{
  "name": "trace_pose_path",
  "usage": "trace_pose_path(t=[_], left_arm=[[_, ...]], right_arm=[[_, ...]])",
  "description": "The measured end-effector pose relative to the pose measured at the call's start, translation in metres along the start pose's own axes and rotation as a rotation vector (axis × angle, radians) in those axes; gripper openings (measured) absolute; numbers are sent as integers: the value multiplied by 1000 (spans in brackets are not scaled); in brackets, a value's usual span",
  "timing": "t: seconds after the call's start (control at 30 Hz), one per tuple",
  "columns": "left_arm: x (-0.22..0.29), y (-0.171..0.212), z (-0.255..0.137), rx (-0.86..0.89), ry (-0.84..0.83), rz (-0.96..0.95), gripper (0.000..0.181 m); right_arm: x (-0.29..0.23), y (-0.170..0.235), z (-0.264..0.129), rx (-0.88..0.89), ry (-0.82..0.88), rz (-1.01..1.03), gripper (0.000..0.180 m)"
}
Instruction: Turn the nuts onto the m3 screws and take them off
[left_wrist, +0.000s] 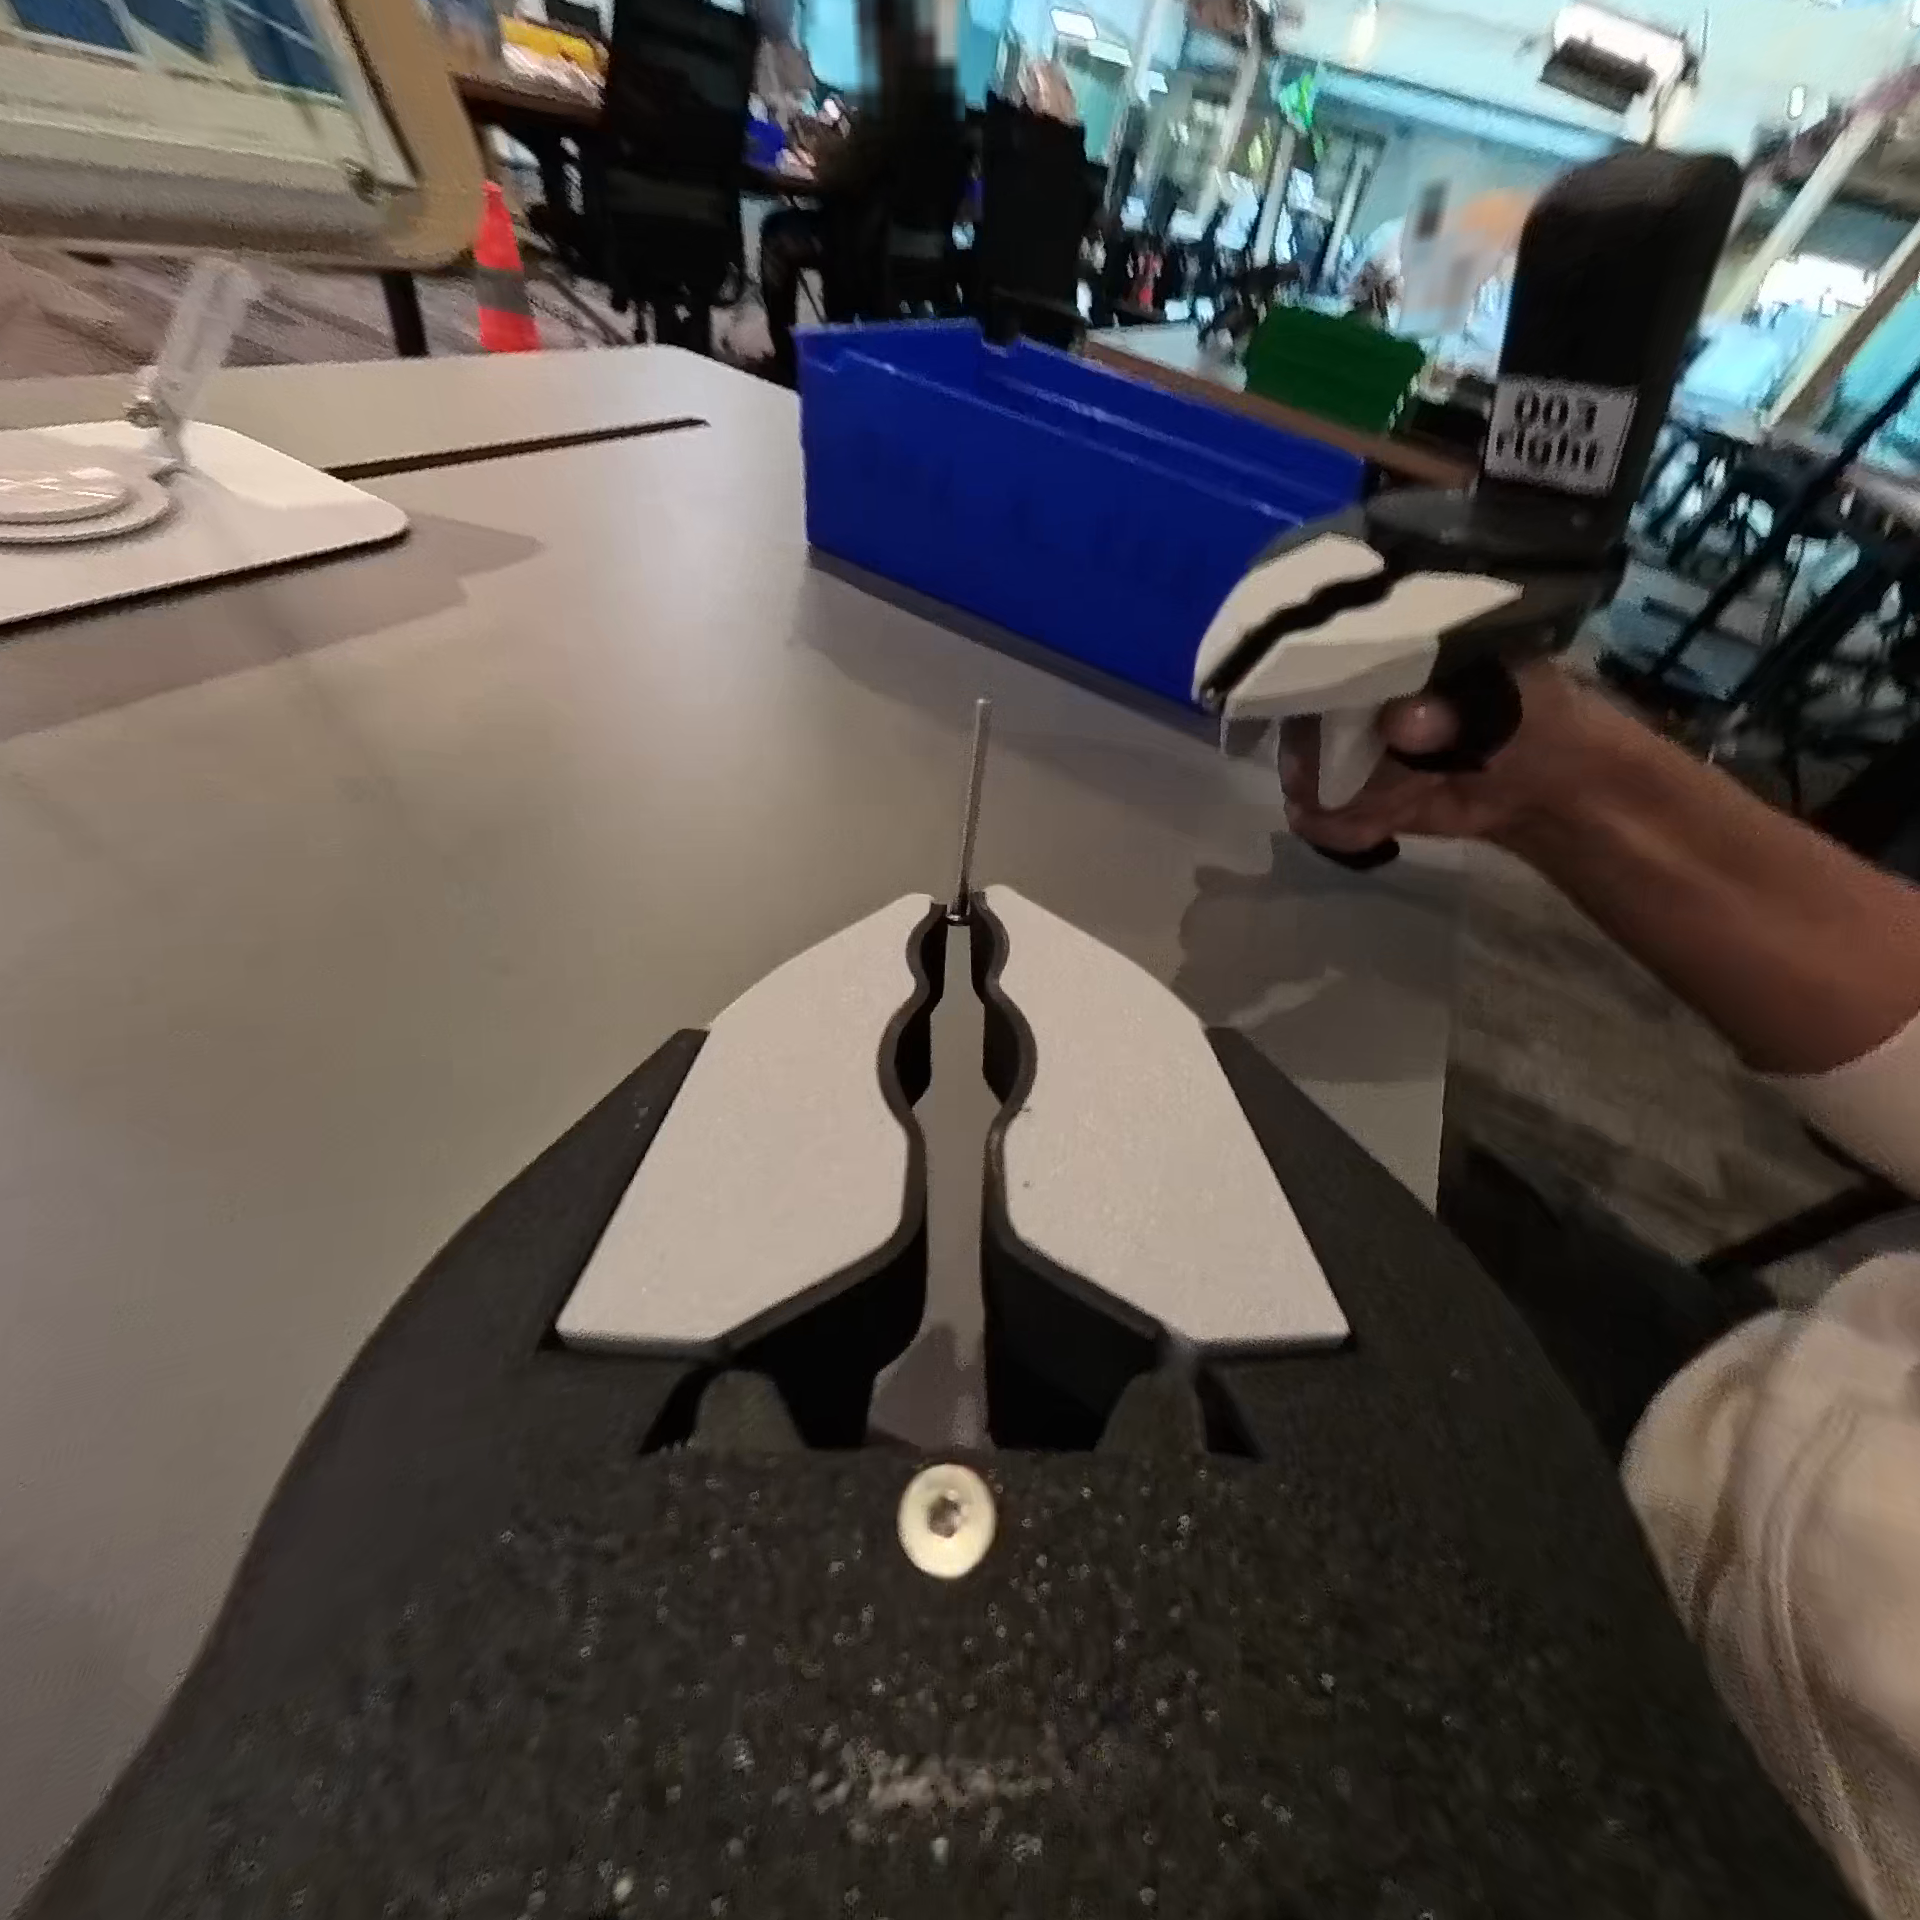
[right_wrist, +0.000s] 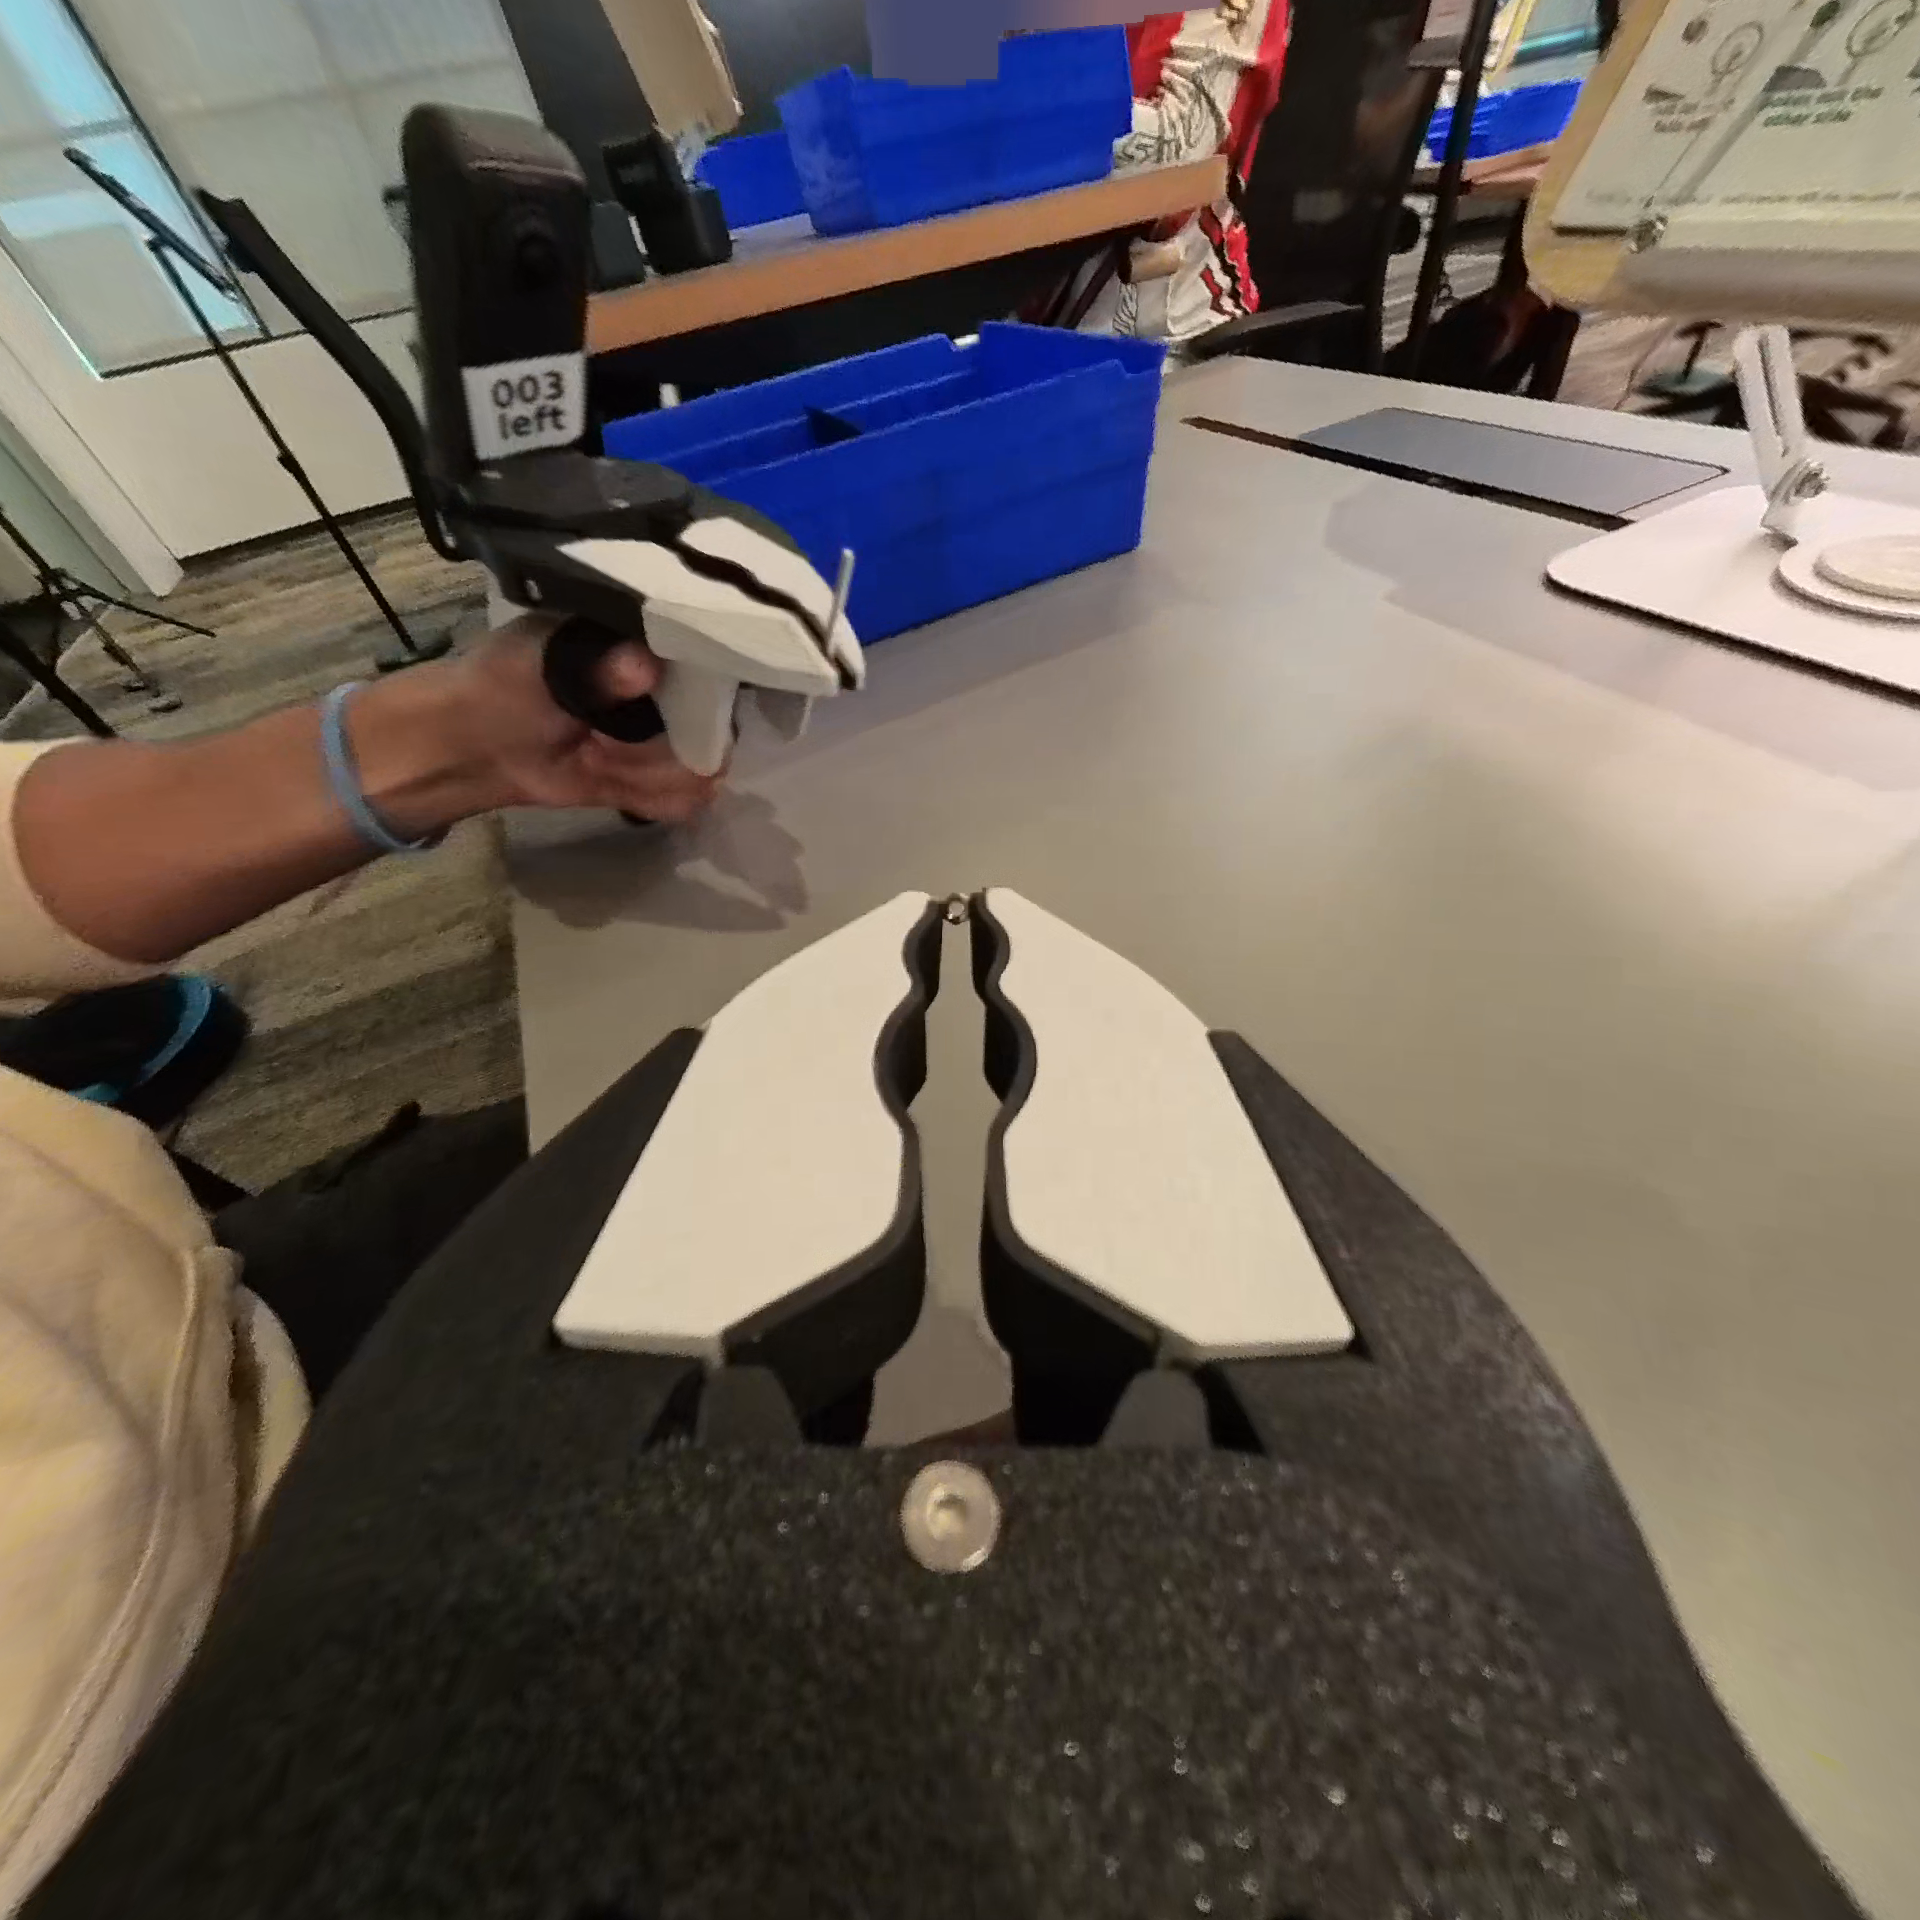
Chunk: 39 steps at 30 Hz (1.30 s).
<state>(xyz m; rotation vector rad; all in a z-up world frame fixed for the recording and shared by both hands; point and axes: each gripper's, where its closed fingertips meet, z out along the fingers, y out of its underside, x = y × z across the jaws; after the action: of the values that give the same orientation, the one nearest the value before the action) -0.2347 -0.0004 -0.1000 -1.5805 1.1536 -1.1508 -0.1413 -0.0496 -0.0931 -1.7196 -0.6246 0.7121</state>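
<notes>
My left gripper is shut on the head end of a long thin m3 screw, which stands upright above its fingertips. The same screw shows in the right wrist view, sticking up from the left gripper. My right gripper is shut on a small metal nut pinched at its fingertips. In the left wrist view the right gripper hovers to the right of the screw, apart from it, with its fingers closed. Both grippers are held above the grey table.
A blue plastic bin stands at the table's far edge; it shows in the right wrist view too. A white stand base sits at the far left. The table edge drops off on the right. A person's forearm holds the right gripper.
</notes>
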Motion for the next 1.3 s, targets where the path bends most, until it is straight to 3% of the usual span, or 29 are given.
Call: trace_pose_path(t=[0.3, 0.87, 1.0, 1.17, 1.3], left_arm=[[20, -5, 18, -257, 108, 327, 4], [24, -4, 28, -285, 132, 355, 4], [-1, -7, 16, -234, -18, 267, 4], [-13, -31, -61, 143, -252, 13, 4], [-10, -5, -109, 269, -453, -38, 4]], right_arm=[[-21, -41, 23, -131, -183, -200, 5], [-21, -33, 40, -241, -197, -283, 0], [-13, -15, 35, -266, -66, -252, 4], [-33, 34, 30, -275, 194, -177, 15], [-26, 48, 8, -193, 407, -97, 19]])
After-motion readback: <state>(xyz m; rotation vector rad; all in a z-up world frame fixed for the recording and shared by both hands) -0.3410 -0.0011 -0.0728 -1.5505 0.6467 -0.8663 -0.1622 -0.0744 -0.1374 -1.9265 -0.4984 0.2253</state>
